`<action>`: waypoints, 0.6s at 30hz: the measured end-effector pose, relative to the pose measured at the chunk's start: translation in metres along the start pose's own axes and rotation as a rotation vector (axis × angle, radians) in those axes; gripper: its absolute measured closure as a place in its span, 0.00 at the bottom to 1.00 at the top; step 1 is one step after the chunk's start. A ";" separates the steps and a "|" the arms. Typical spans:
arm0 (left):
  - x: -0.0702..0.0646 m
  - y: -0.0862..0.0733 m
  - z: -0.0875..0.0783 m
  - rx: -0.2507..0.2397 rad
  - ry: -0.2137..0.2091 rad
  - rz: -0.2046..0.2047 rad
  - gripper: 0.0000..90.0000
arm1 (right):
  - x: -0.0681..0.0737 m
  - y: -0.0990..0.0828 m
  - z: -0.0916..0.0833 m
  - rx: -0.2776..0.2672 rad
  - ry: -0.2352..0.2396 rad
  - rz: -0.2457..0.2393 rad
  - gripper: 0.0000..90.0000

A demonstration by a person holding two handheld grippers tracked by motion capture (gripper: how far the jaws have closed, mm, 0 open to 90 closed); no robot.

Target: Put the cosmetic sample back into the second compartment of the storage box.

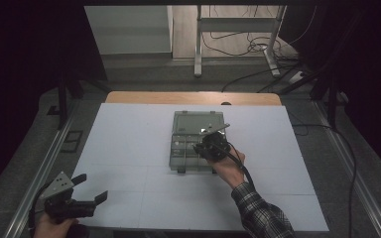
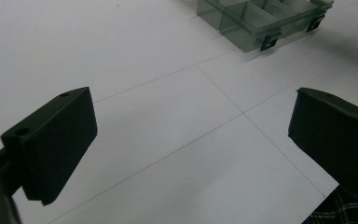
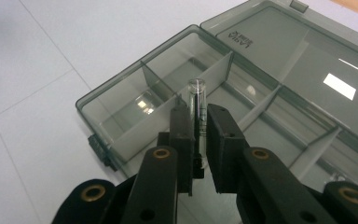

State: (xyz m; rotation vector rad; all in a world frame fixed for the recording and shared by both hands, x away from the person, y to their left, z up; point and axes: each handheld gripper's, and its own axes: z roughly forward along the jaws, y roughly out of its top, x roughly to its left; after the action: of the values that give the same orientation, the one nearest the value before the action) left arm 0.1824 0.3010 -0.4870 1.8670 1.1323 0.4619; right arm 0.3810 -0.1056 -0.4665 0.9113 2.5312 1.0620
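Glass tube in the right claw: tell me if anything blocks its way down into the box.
Nothing visible does. The right claw is shut on the glass tube above the open box. The lid lies back flat, and the compartments beneath look empty, with thin dividers between them.

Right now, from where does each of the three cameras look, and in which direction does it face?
High view: sits above the person's side, faces forward and down on the white table; shows both forearms, the left gripper and right gripper.
Left gripper view: rides the left gripper, faces across the table between its open jaws; a checked sleeve at the corner.
Right gripper view: rides the right gripper, faces down into the open box; jaws shut on a small clear tube.
All three share the box.
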 end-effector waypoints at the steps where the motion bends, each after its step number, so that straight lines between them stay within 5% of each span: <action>1: 0.000 0.000 0.000 0.000 0.000 0.000 0.02 | -0.001 0.001 0.001 -0.001 -0.002 -0.003 0.90; 18: 0.000 0.000 0.001 0.003 -0.001 -0.001 0.02 | -0.014 0.009 0.017 -0.009 -0.024 0.015 0.90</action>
State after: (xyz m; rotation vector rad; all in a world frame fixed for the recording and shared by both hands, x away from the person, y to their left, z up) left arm 0.1830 0.3009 -0.4871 1.8694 1.1339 0.4587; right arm 0.4035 -0.0997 -0.4723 0.9366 2.5019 1.0589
